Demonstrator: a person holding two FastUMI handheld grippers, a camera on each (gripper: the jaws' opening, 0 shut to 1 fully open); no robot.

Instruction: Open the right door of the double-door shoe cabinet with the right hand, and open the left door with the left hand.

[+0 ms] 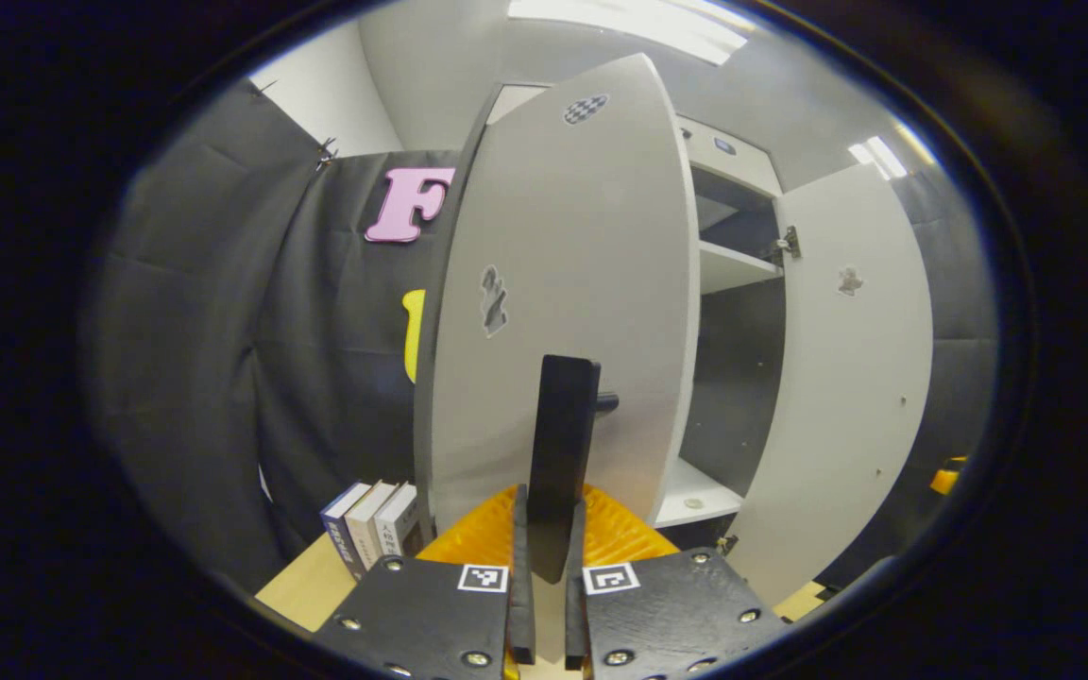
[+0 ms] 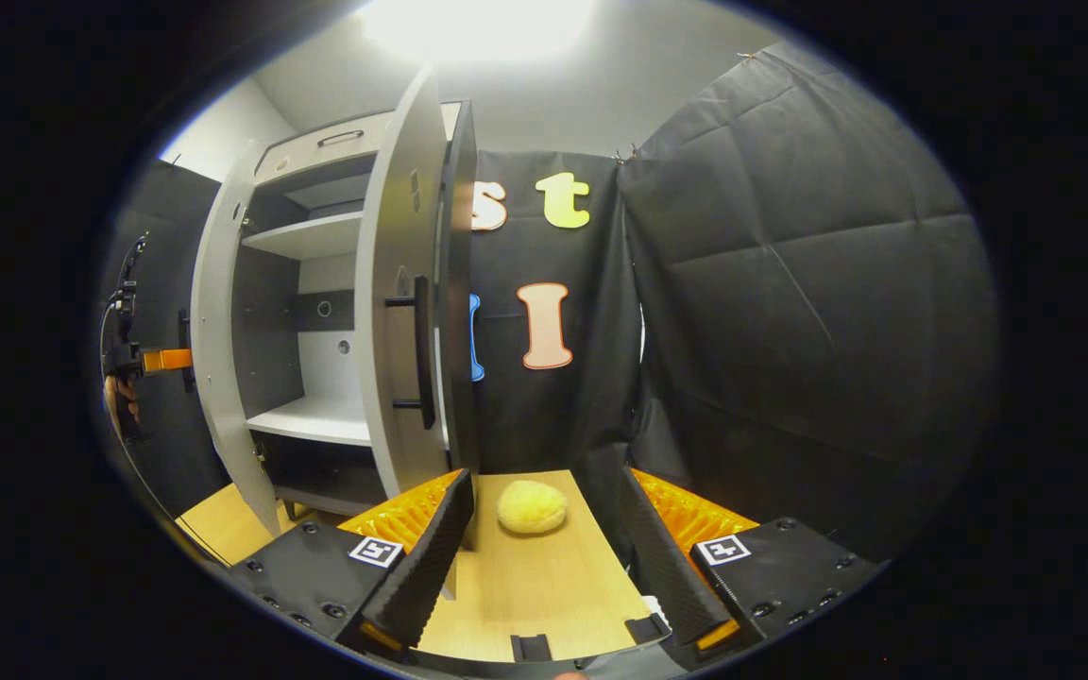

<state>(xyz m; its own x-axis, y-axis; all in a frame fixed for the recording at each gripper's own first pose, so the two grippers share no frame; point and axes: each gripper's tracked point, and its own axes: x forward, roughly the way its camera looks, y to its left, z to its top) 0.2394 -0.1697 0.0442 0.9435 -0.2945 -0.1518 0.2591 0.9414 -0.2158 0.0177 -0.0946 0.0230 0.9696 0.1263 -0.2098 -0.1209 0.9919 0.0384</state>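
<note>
In the left gripper view, the left tool (image 1: 549, 576) is at the bottom, and its two fingers (image 1: 518, 586) are squeezed tight on the black handle (image 1: 561, 453) of the left door (image 1: 553, 283). The handle stands up straight between the fingers. The left door is swung open, and its flat front faces the camera. To the left of this door, three books (image 1: 372, 524) stand side by side on the wooden table (image 1: 303, 586). Farther off on the right, the right door (image 1: 851, 378) is open too. Between the two doors you can see into the shoe cabinet (image 1: 733, 264), with its white shelves.

In the right gripper view, the right tool (image 2: 544, 557) is at the bottom with its fingers (image 2: 421, 557) spread wide apart, and it holds nothing. Between the fingers, a bit farther on the table (image 2: 525, 586), lies a fluffy yellow ball (image 2: 532, 506). Just past the tool's left finger stands the open right door (image 2: 402, 312), seen almost from its edge, with its black handle (image 2: 423, 351) sticking out. The tool is near this door but not touching its handle. Behind it are the cabinet's shelves (image 2: 303, 236). Far to the left, a hand (image 2: 121, 397) holds the other tool at the open left door (image 2: 223, 340).
</note>
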